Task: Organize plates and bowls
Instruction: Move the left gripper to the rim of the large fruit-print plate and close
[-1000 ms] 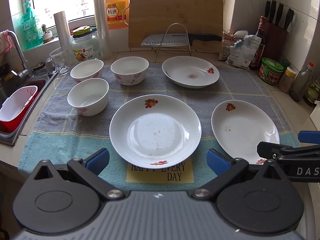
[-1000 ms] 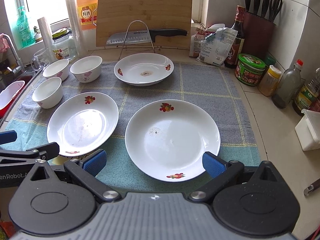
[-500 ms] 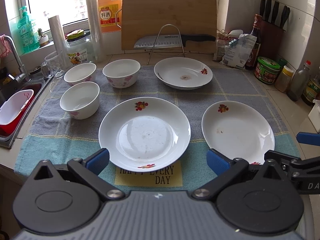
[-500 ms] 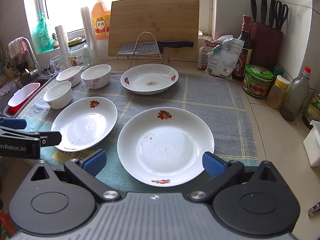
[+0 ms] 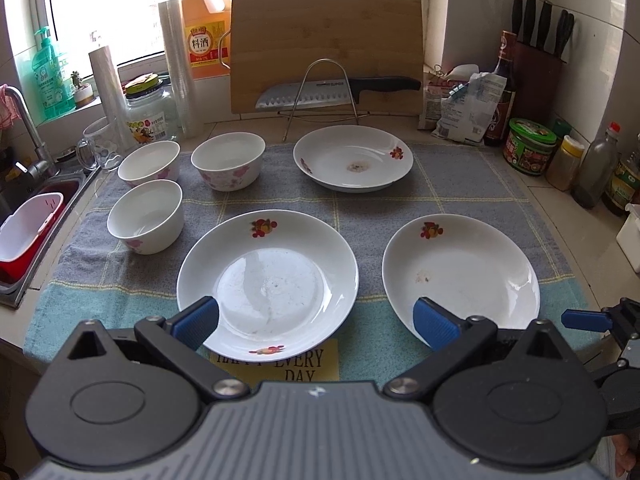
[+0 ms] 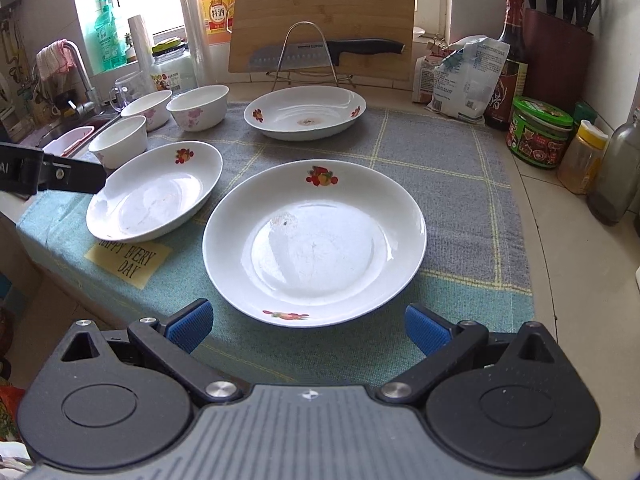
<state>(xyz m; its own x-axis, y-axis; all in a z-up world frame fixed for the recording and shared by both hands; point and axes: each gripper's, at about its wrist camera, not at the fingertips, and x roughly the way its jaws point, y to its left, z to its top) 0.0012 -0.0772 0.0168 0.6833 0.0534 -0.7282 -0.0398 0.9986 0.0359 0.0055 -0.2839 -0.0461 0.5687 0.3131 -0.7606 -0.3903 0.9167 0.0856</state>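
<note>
While both tongs hang over the bench's front edge, nothing is gripped. Left tongs (image 5: pixel 316 320): jaws wide, empty, blue fingertips (image 5: pixel 196 322) over the near rim of the middle plate (image 5: pixel 267 286), no visible contact. Right tongs (image 6: pixel 308 328): jaws wide, empty, lined up with the right plate (image 6: pixel 314 242), fingertips just short of its near rim.

Layout on the towel (image 5: pixel 460 184), grey with a teal front band:
- middle plate and right plate side by side in the front row, apart, not touching.
- far plate (image 5: pixel 353 158) behind them, near the wire rack (image 5: pixel 322 96); brown stain in its centre.
- three bowls (image 5: pixel 228 160), (image 5: pixel 149 163), (image 5: pixel 146 222) clustered at the towel's left rear, upright, empty, pink flower print. Bowls sit close together; cannot tell whether any touch.
- plates all upright, fruit print on rims, each with faint marks inside.

Yellow "HAPPY EVERY DAY" label (image 6: pixel 128 258) lies on the towel at the front, partly under the middle plate's near rim.

Behind: cutting board (image 5: pixel 326 50) leaning on the wall, knife (image 5: pixel 336 92) lying across the rack. Sink (image 5: pixel 24 216) at left with a red-and-white basket (image 5: pixel 28 224) in it.
</note>
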